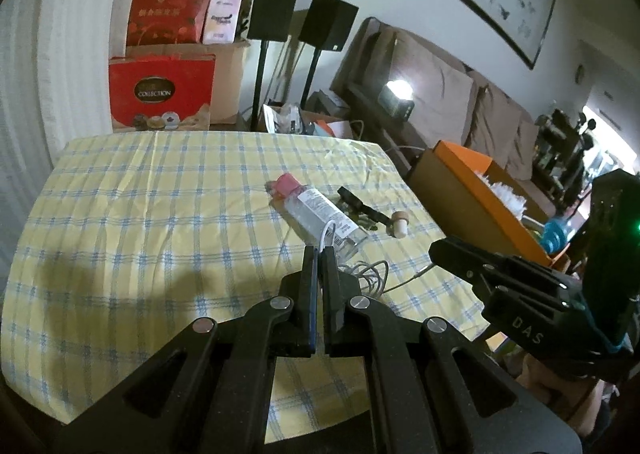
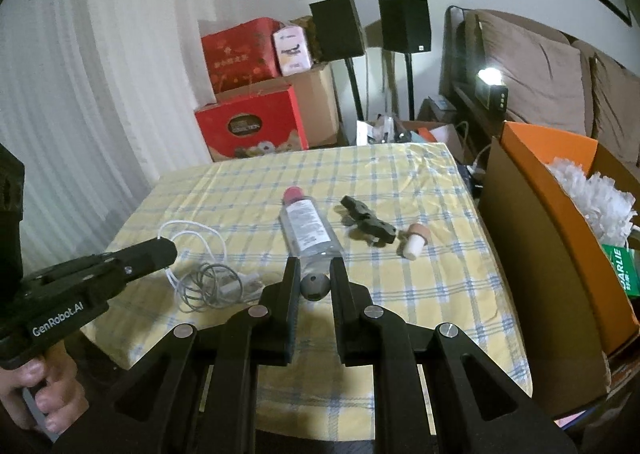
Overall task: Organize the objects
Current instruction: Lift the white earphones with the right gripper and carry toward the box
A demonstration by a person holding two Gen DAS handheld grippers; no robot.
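Left gripper (image 1: 319, 254) pinching the white cable (image 2: 192, 250), lifting one end off the table (image 1: 120, 213). Right gripper (image 2: 315, 274) squeezing a small grey ball (image 2: 315, 286). Probably headed for the orange box (image 2: 560, 213) past the right edge.

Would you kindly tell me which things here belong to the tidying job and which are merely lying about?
Job: white cable in the left gripper; grey ball in the right gripper; bottle, black toy, cork stopper, grey cable coil on the table; probably the orange box.
Lying about: red gift boxes, speakers, sofa, lamp.
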